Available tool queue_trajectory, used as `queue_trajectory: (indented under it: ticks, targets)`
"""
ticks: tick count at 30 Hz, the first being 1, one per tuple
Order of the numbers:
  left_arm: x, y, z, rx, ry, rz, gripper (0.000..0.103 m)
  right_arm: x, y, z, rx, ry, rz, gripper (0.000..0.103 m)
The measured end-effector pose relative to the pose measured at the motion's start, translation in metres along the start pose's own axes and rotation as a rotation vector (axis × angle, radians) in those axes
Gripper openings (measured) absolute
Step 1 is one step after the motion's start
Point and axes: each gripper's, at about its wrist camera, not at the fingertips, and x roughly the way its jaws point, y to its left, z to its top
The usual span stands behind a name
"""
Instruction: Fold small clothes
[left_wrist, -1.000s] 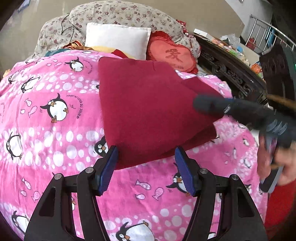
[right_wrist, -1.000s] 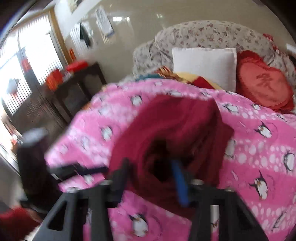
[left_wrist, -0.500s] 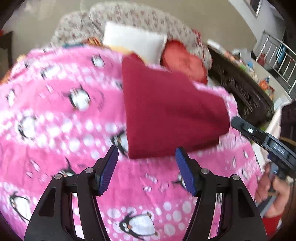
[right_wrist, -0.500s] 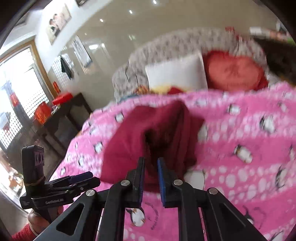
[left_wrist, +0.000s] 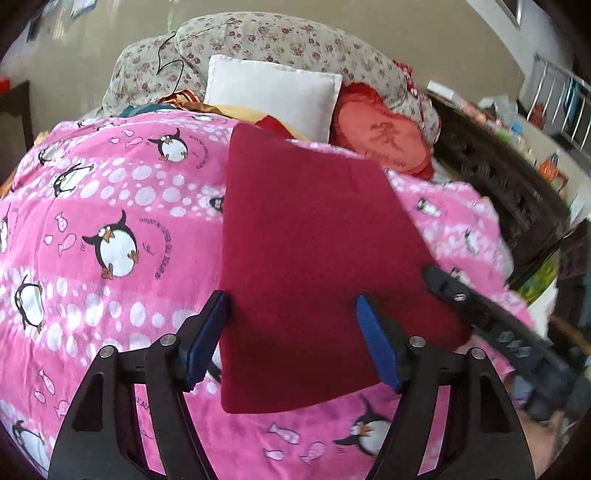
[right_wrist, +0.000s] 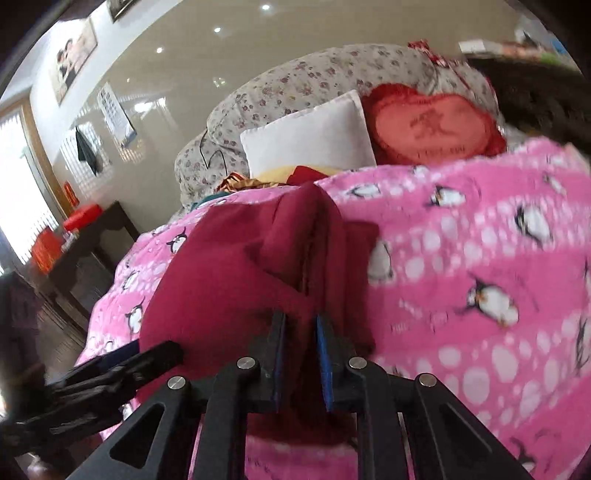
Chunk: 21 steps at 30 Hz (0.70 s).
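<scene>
I am holding my left gripper (left_wrist: 291, 339) low over the near end of the dark red garment (left_wrist: 314, 258), its jaws standing wide apart with the blue pads (left_wrist: 207, 336) on either side of the cloth and nothing between them but air above the fabric. The garment is lying as a flat, folded slab on the pink penguin blanket (left_wrist: 110, 229) that is covering the bed, its long side running away from me toward the white pillow (left_wrist: 273, 92) and the red heart-shaped cushion (left_wrist: 384, 136) at the head. I am keeping my right gripper (right_wrist: 301, 354) at the garment's right edge, where its jaws are pinching a raised ridge of the red cloth (right_wrist: 295, 258) between the 2 blue pads, with only a narrow gap left between them. From the left wrist view that same gripper (left_wrist: 480, 314) is showing as a black arm reaching in at the cloth's right side. A floral quilt (left_wrist: 277, 40) is bunching up behind the pillows, and dark wooden furniture (left_wrist: 498, 184) is standing beside the bed.
</scene>
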Motion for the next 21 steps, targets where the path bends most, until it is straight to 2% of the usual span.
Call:
queue_trajectory:
  ticks: [2,3,5,6,9,13,18,21]
  targets:
    - [0.008,0.005,-0.009,-0.024,0.019,-0.033,0.08,-0.004,-0.001,-0.005,-0.01,0.011,0.013,0.014]
    - [0.016,0.015,-0.015,-0.089,0.043,-0.095,0.083,-0.006,-0.001,-0.007,-0.029,0.013,0.01,0.014]
    - [0.027,0.03,-0.02,-0.192,0.07,-0.169,0.086,-0.006,-0.001,-0.009,-0.032,0.008,0.02,0.014]
    - [0.026,0.031,-0.019,-0.187,0.068,-0.177,0.086,-0.005,-0.002,-0.01,-0.037,0.004,0.025,0.014]
    - [0.021,0.026,-0.014,-0.119,0.067,-0.161,0.086,-0.006,-0.006,-0.012,-0.03,-0.016,0.058,0.016]
    - [0.019,0.028,-0.018,-0.136,0.056,-0.172,0.086,-0.017,-0.011,-0.011,0.046,-0.045,0.129,0.023]
    - [0.019,0.025,-0.019,-0.128,0.051,-0.163,0.086,-0.041,-0.001,-0.003,0.033,-0.16,0.09,0.025]
    - [0.02,0.02,-0.019,-0.119,0.043,-0.145,0.086,-0.035,0.014,0.004,-0.025,-0.191,0.086,0.025]
